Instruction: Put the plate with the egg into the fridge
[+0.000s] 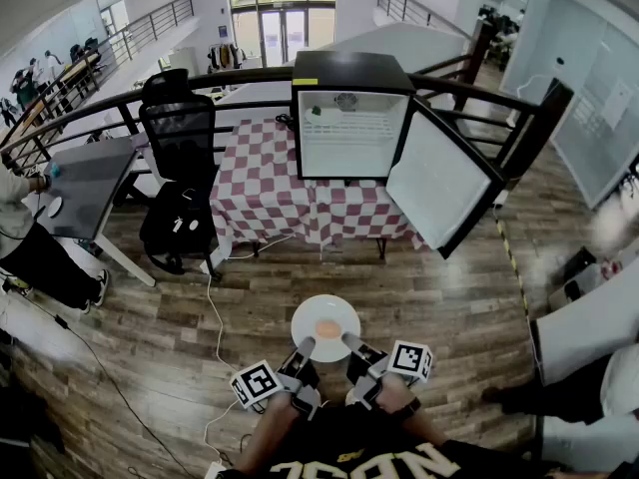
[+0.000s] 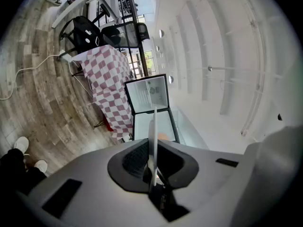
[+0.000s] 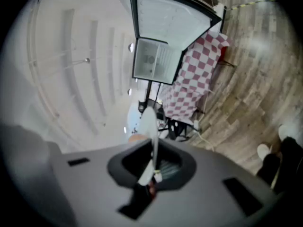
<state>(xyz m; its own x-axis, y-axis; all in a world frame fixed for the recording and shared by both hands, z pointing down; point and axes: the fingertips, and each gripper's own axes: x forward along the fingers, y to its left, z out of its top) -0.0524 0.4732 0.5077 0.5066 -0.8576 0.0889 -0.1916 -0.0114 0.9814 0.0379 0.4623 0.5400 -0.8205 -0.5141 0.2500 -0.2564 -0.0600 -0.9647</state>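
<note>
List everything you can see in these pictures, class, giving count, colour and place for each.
Fridge: one, black, door open, on the checked table.
Table: one, red-and-white checked cloth, far side of the floor.
Office chair: one, black, left of the table.
Desk: one, grey, far left.
Cable: one, white, across the wooden floor.
Plate: one, white, held between both grippers.
Egg: one, orange, on the plate.
Left gripper: one, grey, fingers shut on the plate's near rim.
Right gripper: one, grey, likewise shut on the plate.
</note>
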